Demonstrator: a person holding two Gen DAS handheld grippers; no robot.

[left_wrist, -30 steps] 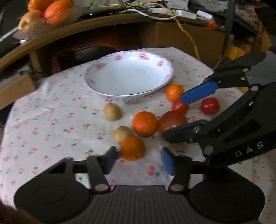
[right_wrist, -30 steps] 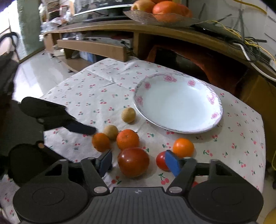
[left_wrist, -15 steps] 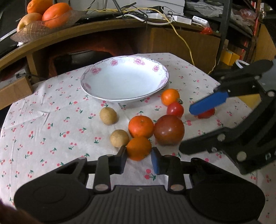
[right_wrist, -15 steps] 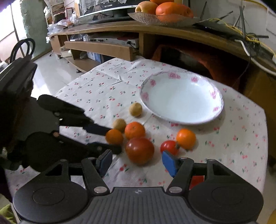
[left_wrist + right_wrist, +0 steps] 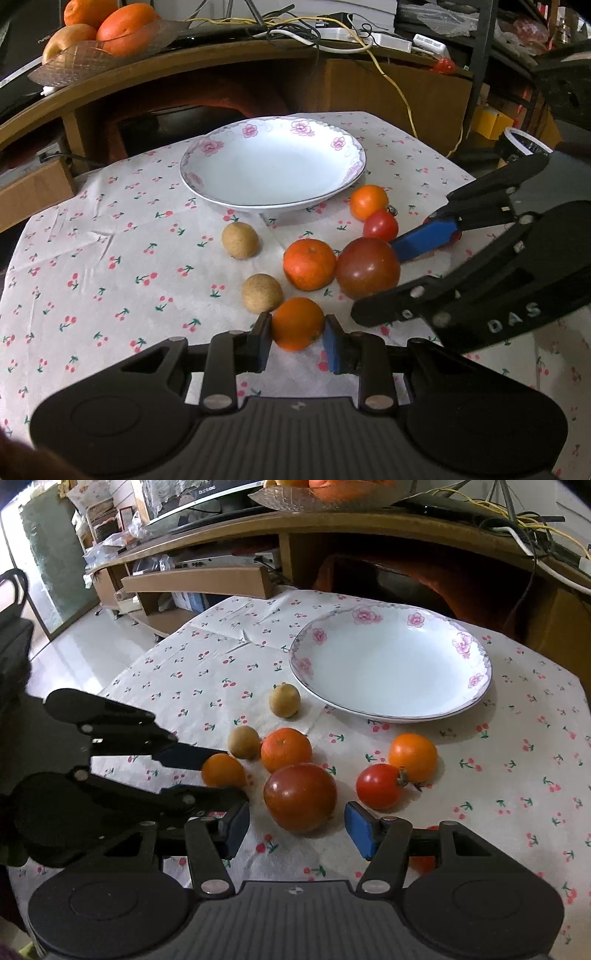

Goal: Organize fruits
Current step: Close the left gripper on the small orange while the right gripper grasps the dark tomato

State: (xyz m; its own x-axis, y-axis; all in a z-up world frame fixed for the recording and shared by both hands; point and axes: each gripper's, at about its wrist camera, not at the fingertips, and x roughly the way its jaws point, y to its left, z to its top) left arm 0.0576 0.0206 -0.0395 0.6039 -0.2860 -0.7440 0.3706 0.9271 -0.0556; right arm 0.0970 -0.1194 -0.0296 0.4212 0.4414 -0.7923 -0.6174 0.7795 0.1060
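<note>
- Left hand-held gripper point(image 5: 297, 338) pinching a small orange point(image 5: 297, 324), both pads pressing against its sides, fruit resting low on the desk point(image 5: 110, 266) at the near end of the cluster
- Sitting just beside that orange: a tan round fruit point(image 5: 262, 292) on its far left, a larger orange point(image 5: 309, 264) beyond it, the latter touching a big dark-red tomato point(image 5: 368, 267)
- Right hand-held gripper point(image 5: 295, 829) hanging spread wide, the dark-red tomato lying just ahead of the gap between its pads, neither pad touching it as far as the right wrist view tells
- Lying further right, well clear of the left hand-held gripper: a small red tomato point(image 5: 379, 785) touching another orange point(image 5: 413, 757)
- Standing behind all the fruit, holding nothing: a white floral plate point(image 5: 192, 173); a second tan fruit point(image 5: 239, 239) resting between it and the cluster
- Differing from a second ago: left pads, then spread with the small orange ahead of them, now closing onto it; half a second ago already narrowing around it
- Right hand-held gripper staying spread throughout, now tilting nearer the dark-red tomato
</note>
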